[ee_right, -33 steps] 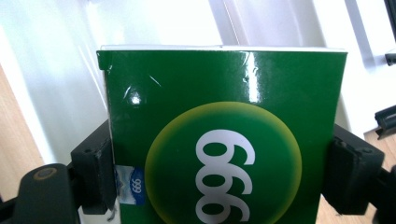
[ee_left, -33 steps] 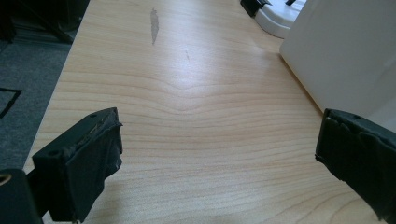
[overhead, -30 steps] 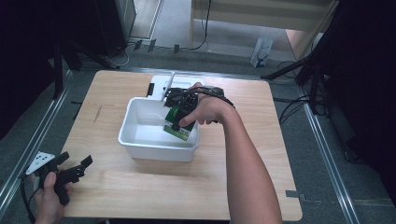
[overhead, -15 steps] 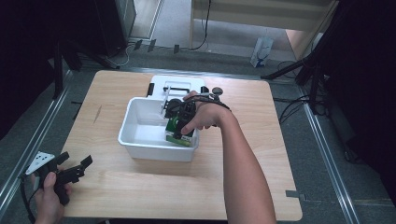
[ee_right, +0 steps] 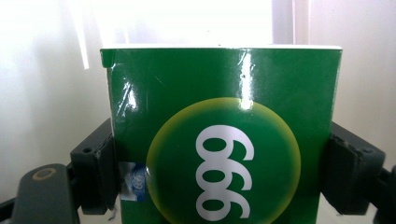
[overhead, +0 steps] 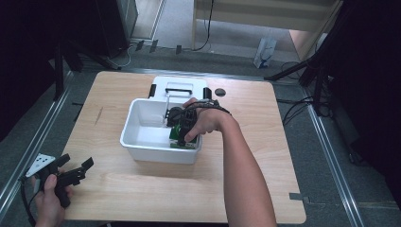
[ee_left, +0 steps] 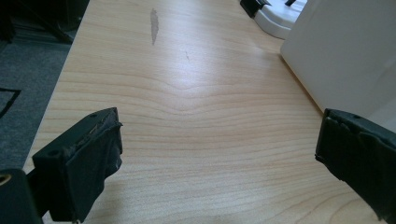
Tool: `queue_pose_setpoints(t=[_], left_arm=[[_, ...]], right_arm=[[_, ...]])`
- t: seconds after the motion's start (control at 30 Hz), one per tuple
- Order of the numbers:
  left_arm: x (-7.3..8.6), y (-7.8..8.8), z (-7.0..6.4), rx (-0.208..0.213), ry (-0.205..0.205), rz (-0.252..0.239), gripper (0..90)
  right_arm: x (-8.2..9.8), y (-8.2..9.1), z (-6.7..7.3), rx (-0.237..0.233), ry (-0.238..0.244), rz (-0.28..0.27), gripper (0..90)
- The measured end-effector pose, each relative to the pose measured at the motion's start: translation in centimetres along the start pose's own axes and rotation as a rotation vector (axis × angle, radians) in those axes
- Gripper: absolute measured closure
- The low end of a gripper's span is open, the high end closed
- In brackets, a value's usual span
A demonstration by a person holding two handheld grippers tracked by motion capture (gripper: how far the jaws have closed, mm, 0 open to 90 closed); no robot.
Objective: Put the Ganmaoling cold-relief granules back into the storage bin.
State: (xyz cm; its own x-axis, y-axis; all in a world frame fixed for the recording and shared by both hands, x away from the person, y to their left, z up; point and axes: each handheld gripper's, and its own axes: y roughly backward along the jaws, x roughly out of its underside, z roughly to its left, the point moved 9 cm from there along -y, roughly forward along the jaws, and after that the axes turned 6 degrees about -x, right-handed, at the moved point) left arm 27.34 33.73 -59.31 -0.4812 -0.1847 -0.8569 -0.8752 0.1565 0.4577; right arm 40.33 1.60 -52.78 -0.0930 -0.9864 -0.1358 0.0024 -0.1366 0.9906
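Note:
A green box (ee_right: 224,135) with a yellow-green disc and white figures sits between the jaws of my right gripper (ee_right: 224,172), which is shut on its two sides. From above, the right gripper (overhead: 182,132) holds the green box (overhead: 182,140) low inside the white bin (overhead: 142,142), at its near right corner. My left gripper (overhead: 75,170) rests in a hand at the table's near left corner, open, with bare wood between its jaws (ee_left: 219,154) and the bin's white wall (ee_left: 345,51) to the right.
A white lid (overhead: 179,87) with black clips lies flat behind the bin. A small dark disc (overhead: 219,92) lies on the wooden table (overhead: 265,156) to the lid's right. Metal rails run along both table sides.
My right gripper has carried the green box lower into the bin and toward its near right corner. The left gripper has stayed put.

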Motion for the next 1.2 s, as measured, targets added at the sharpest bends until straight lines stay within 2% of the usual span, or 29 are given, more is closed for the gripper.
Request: queue_pose_setpoints(t=[0.07, 0.1, 0.17, 0.27, 0.3, 0.47, 0.53, 0.67, 0.7, 0.73, 0.77, 0.83, 0.87, 0.9, 1.03, 1.2], left_arm=[[0.0, 0.0, 0.0, 0.000, -0.001, 0.001, 1.1], [0.0, 0.0, 0.0, 0.001, -0.001, 0.001, 1.1], [0.0, 0.0, 0.0, 0.001, -0.001, 0.001, 1.1], [0.0, 0.0, 0.0, 0.001, -0.003, 0.000, 1.1], [0.0, 0.0, 0.0, 0.000, 0.001, -0.002, 1.1], [0.0, -0.1, 0.0, -0.004, 0.000, 0.000, 1.1], [0.0, -0.1, 0.0, -0.005, -0.001, 0.001, 1.1], [0.0, -0.1, 0.0, -0.007, -0.005, 0.005, 1.1], [0.0, -0.1, 0.0, -0.007, -0.005, 0.005, 1.1], [0.0, -0.1, 0.0, -0.008, -0.006, 0.005, 1.1], [0.0, -0.1, 0.0, -0.009, -0.005, 0.005, 1.1], [0.0, -0.1, 0.0, -0.009, -0.004, 0.004, 1.1], [0.0, -0.1, 0.0, -0.009, -0.005, 0.004, 1.1], [0.0, -0.1, 0.0, -0.009, -0.005, 0.004, 1.1], [0.0, -0.1, 0.0, -0.011, -0.006, 0.005, 1.0], [0.0, -0.1, 0.0, -0.011, -0.005, 0.006, 1.1]], right_arm=[[0.1, 0.0, 0.2, -0.004, -0.004, 0.002, 14.6], [0.0, 0.3, 0.3, -0.013, -0.023, -0.013, 12.9], [-0.3, 1.0, 0.0, -0.005, -0.050, -0.045, 12.7], [-0.6, 1.7, -0.2, 0.004, -0.071, -0.072, 11.7], [-0.7, 2.7, -0.3, 0.005, -0.100, -0.089, 6.7], [-0.6, 4.9, -0.1, 0.007, -0.130, -0.143, 0.8], [-0.3, 6.0, 0.2, 0.005, -0.143, -0.169, 0.0], [0.6, 7.8, -0.2, 0.048, -0.194, -0.221, 0.0], [0.6, 7.8, -0.2, 0.048, -0.194, -0.221, 0.0], [0.8, 8.2, -0.3, 0.051, -0.214, -0.241, 0.0], [1.8, 9.1, -0.7, 0.075, -0.251, -0.264, 0.0], [2.2, 9.2, -0.9, 0.084, -0.263, -0.267, 0.0], [2.8, 9.5, -1.1, 0.097, -0.282, -0.270, 0.0], [4.1, 9.7, -1.5, 0.114, -0.323, -0.276, 0.0], [6.0, 9.9, -2.0, 0.131, -0.375, -0.287, 0.0], [9.7, 9.7, -2.5, 0.146, -0.489, -0.317, 0.0]])
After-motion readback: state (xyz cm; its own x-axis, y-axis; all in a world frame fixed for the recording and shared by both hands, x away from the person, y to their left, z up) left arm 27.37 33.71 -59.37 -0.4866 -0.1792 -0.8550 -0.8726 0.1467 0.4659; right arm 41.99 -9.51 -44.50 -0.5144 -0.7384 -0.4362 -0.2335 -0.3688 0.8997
